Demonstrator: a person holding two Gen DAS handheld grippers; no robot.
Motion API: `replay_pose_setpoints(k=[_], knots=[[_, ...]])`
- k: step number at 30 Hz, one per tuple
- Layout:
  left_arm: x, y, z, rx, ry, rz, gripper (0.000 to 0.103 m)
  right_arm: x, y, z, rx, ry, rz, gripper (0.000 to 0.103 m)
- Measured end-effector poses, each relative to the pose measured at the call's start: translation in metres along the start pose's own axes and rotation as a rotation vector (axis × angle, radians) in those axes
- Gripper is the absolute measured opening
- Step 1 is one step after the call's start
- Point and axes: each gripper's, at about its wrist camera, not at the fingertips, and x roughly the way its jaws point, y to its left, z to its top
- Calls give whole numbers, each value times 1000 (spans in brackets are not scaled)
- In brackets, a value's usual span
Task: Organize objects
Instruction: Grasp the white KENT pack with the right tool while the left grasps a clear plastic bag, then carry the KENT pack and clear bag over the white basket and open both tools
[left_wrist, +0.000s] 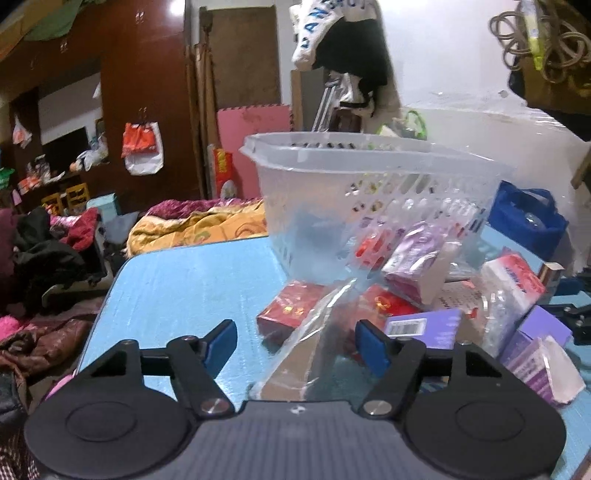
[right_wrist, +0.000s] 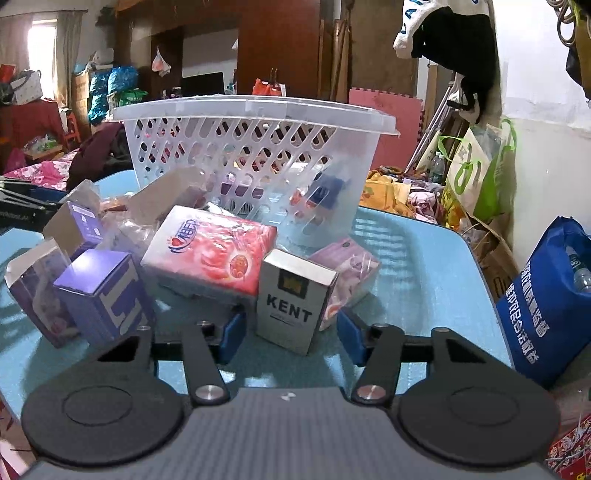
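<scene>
Toward the far edge of the blue bench (right_wrist: 424, 266), a translucent perforated basket (right_wrist: 255, 147) stands upright, with small packs heaped against its near wall. The right tongs (right_wrist: 291, 334) are spread wide and empty; a silver KENT pack (right_wrist: 295, 299) stands upright in line with the gap, just ahead of the blue pads (right_wrist: 232, 332), no contact visible. The pack is judged light, stiff and smooth-faced; a grip across its 2 narrow sides, low on the body, should hold without crushing it. The red tissue pack (right_wrist: 210, 254) behind it looks soft and would yield under the pads. The left tongs (left_wrist: 297, 347) are likewise wide and hold nothing; a crinkled clear plastic bag (left_wrist: 314, 332) lies between them, thin, limp and likely slippery, best pinched at a bunched fold. The right wrist view alone shows the KENT pack and a purple carton (right_wrist: 107, 295). The left wrist view alone shows a red box (left_wrist: 291, 306) at the basket's foot and the bench's bare left half.
</scene>
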Motion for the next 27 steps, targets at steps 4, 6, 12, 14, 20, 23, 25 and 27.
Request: replay_pose_setpoints(k=[4, 6, 12, 14, 20, 23, 25, 27], knots=[[2, -6, 2, 22, 5, 21, 74, -1, 0, 2, -2, -6, 6, 59], [5, 1, 3, -23, 24, 22, 74, -1, -1, 4, -2, -6, 9, 59], [9, 14, 3, -83, 52, 6, 59, 1, 1, 4, -7, 5, 8, 58], [9, 13, 2, -78, 56, -2, 56, 2, 1, 4, -3, 5, 8, 58], [6, 13, 0, -75, 47, -31, 39, 0, 1, 1, 3, 0, -11, 44], [3, 11, -2, -61, 38, -32, 39, -2, 0, 0, 5, -15, -7, 43], [0, 9, -2, -59, 25, -29, 39, -5, 0, 0, 6, -31, -5, 42], [-2, 9, -3, -60, 14, -36, 39, -10, -3, -2, 15, -55, 3, 41]])
